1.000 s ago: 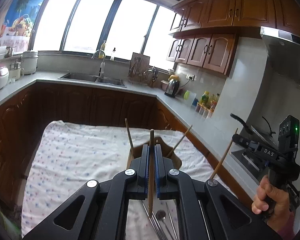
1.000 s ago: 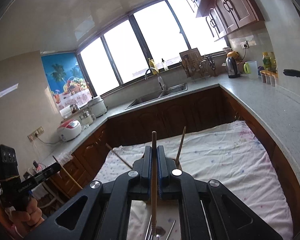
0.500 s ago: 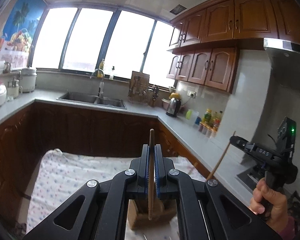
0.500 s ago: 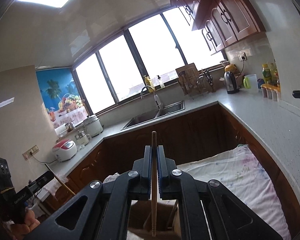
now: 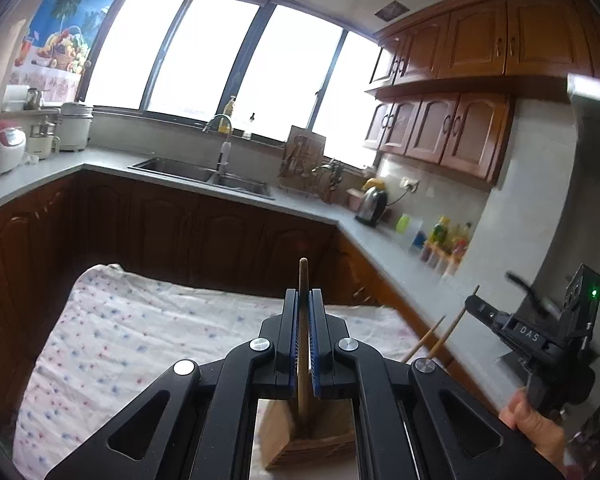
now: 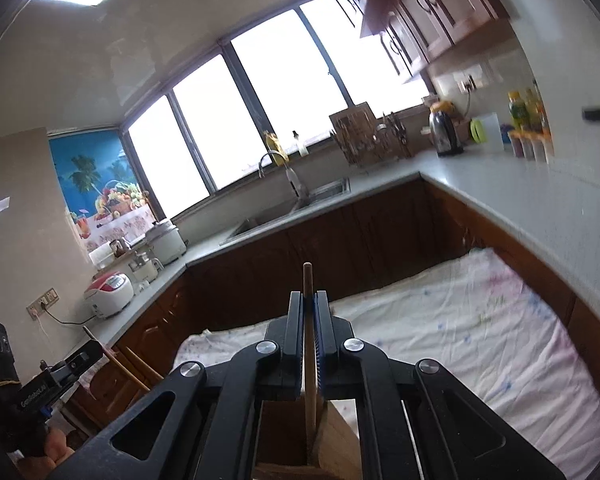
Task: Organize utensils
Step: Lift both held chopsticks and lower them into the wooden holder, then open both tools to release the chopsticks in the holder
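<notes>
My left gripper (image 5: 303, 294) is shut on a wooden chopstick (image 5: 303, 276) that stands nearly upright. Its lower end reaches down into the wooden holder (image 5: 320, 438), which stands on the flower-print cloth (image 5: 120, 340) over the table. My right gripper (image 6: 309, 296) is likewise shut on a second chopstick (image 6: 308, 276), whose lower end dips into the same holder (image 6: 336, 436). Each gripper shows in the other's view: the right gripper (image 5: 474, 304) at the right edge, in a person's hand (image 5: 536, 428), and the left gripper (image 6: 86, 356) at the lower left. Another chopstick (image 5: 424, 338) leans out to the right of the holder.
An L-shaped grey counter (image 5: 340, 220) on dark wood cabinets wraps the far and right sides of the table. On it are a sink (image 5: 204, 174), a kettle (image 5: 374, 204), bottles (image 5: 444, 240) and rice cookers (image 5: 0, 148). Wall cupboards (image 5: 460, 92) hang at the right.
Both grippers have carried their chopsticks forward and down over the holder, which now lies beneath the fingers. The metal utensils on the cloth have dropped out of view.
</notes>
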Available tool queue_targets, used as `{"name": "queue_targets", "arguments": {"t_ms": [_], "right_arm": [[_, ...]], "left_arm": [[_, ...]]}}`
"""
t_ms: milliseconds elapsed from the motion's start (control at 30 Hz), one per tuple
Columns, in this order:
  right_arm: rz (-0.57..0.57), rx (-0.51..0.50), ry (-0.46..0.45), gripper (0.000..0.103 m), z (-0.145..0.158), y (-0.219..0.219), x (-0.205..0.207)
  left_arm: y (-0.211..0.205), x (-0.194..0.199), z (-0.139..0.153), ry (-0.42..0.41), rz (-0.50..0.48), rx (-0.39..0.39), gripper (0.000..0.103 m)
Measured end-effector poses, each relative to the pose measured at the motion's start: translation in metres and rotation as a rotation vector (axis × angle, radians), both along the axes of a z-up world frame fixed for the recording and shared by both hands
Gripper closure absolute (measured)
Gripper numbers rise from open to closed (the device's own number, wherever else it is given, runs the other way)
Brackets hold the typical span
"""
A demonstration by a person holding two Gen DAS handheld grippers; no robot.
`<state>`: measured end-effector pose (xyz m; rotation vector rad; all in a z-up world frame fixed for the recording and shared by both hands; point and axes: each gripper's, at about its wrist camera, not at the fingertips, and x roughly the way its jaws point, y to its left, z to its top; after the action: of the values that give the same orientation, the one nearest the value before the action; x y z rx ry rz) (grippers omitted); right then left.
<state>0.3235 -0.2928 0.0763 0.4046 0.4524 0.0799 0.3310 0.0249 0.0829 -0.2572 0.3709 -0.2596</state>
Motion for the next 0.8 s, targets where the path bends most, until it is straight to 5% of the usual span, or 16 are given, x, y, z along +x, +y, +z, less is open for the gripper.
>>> {"name": "queue_targets", "arguments": {"t_ms": [333, 667, 800], "right_arm": [[0.003, 0.010, 0.059, 0.098, -0.025, 0.003, 0.001], [0.009, 0.004, 0.087, 0.098, -0.022, 0.005, 0.005], [0.011, 0.010, 0.096, 0.090, -0.022, 0.005, 0.006]], "left_arm": [[-0.007, 0.021, -0.034, 0.096, 0.001, -0.001, 0.100], [0.003, 0.028, -0.029, 0.117, -0.001, 0.003, 0.100], [0.003, 0.027, -0.027, 0.135, -0.009, 0.006, 0.100]]}}
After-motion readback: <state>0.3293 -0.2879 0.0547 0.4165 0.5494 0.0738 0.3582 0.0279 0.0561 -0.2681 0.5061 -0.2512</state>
